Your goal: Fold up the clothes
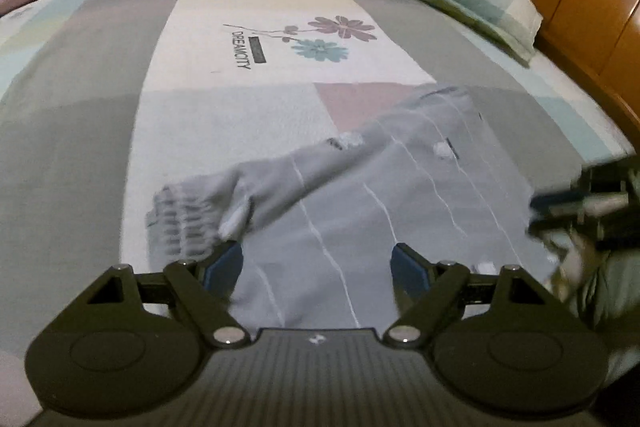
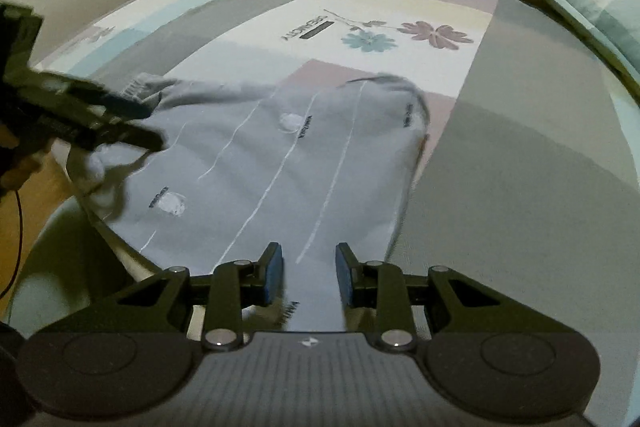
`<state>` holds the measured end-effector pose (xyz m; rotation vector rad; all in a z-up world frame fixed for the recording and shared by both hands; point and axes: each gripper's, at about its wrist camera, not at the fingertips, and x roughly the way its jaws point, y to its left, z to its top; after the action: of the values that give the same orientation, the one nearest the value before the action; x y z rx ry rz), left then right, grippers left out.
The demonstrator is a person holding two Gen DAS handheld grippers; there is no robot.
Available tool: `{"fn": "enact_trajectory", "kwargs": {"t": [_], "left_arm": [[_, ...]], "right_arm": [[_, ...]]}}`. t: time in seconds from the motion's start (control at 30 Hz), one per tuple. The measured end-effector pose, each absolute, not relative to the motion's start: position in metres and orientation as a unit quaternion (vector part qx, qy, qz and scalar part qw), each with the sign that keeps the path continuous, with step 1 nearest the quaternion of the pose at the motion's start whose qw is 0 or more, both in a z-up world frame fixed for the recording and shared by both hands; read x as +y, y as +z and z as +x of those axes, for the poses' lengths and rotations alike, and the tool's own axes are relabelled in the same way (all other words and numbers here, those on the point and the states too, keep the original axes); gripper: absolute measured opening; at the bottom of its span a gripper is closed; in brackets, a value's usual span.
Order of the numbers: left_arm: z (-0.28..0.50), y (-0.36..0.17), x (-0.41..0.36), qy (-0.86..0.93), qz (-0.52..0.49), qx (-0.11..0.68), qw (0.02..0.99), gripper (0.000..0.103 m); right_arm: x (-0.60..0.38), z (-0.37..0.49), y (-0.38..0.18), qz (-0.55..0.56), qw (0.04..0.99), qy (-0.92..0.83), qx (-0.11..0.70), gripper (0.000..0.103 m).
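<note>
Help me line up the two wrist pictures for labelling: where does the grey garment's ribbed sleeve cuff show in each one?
Left wrist view: the ribbed cuff lies left of centre, just beyond the left blue pad.
Right wrist view: the cuff sits at upper left, partly hidden behind the other tongs.
Shared landmark: the flower print on the bedsheet, beyond the grey garment.

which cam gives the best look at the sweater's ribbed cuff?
Left wrist: the grey sweater's ribbed cuff lies in plain sight, ahead of the left pad. Right wrist shows only a sliver of that cuff, blurred and partly behind the other tongs.
</note>
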<state>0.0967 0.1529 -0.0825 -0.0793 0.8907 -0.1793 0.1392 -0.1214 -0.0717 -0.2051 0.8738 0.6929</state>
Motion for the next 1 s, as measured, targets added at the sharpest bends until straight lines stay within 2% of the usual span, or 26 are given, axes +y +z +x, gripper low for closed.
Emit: {"fn": "enact_trajectory", "kwargs": {"t": [0.13,0.17,0.2,0.27,0.33,0.37,0.4,0.43,0.47,0.67,0.77,0.87,1.0], "left_arm": [[0.095,-0.074,0.144,-0.097,-0.018,0.421,0.902,0.086],[0.098,-0.077,0.143,-0.097,-0.021,0.428,0.899,0.086],[0.100,-0.079,0.142,-0.093,-0.025,0.434,0.896,0.086],[0.100,-0.082,0.145,-0.094,-0.030,0.435,0.895,0.086],[0.099,-0.085,0.147,-0.095,-0.035,0.435,0.895,0.087],[0.099,-0.086,0.148,-0.096,-0.038,0.436,0.894,0.088],[0.099,-0.086,0.149,-0.096,-0.039,0.436,0.894,0.088],[0.099,-0.085,0.150,-0.095,-0.040,0.437,0.894,0.088],[0.099,-0.085,0.150,-0.095,-0.042,0.437,0.893,0.088],[0.097,-0.078,0.155,-0.078,-0.060,0.435,0.895,0.088],[0.094,-0.063,0.153,-0.095,-0.056,0.406,0.907,0.088],[0.098,-0.060,0.151,-0.108,-0.047,0.398,0.910,0.089],[0.107,-0.081,0.155,-0.083,-0.049,0.431,0.897,0.088]], "right_arm": [[-0.129,0.183,-0.060,-0.059,0.863,0.307,0.396,0.034],[-0.131,0.198,-0.062,-0.033,0.864,0.301,0.402,0.038],[-0.135,0.215,-0.067,0.000,0.861,0.297,0.413,0.051],[-0.139,0.239,-0.080,0.048,0.850,0.300,0.431,0.065],[-0.141,0.262,-0.094,0.092,0.836,0.304,0.448,0.065],[-0.142,0.273,-0.100,0.114,0.828,0.306,0.456,0.064],[-0.140,0.278,-0.103,0.120,0.827,0.310,0.454,0.058],[-0.137,0.281,-0.104,0.119,0.828,0.316,0.447,0.047],[-0.135,0.283,-0.104,0.116,0.829,0.316,0.447,0.022],[-0.149,0.288,-0.094,0.127,0.861,0.261,0.418,0.021],[-0.150,0.274,-0.079,0.111,0.875,0.258,0.395,0.023],[-0.121,0.259,-0.077,0.056,0.866,0.298,0.397,0.023],[-0.089,0.249,-0.087,-0.002,0.858,0.323,0.398,0.024]]}}
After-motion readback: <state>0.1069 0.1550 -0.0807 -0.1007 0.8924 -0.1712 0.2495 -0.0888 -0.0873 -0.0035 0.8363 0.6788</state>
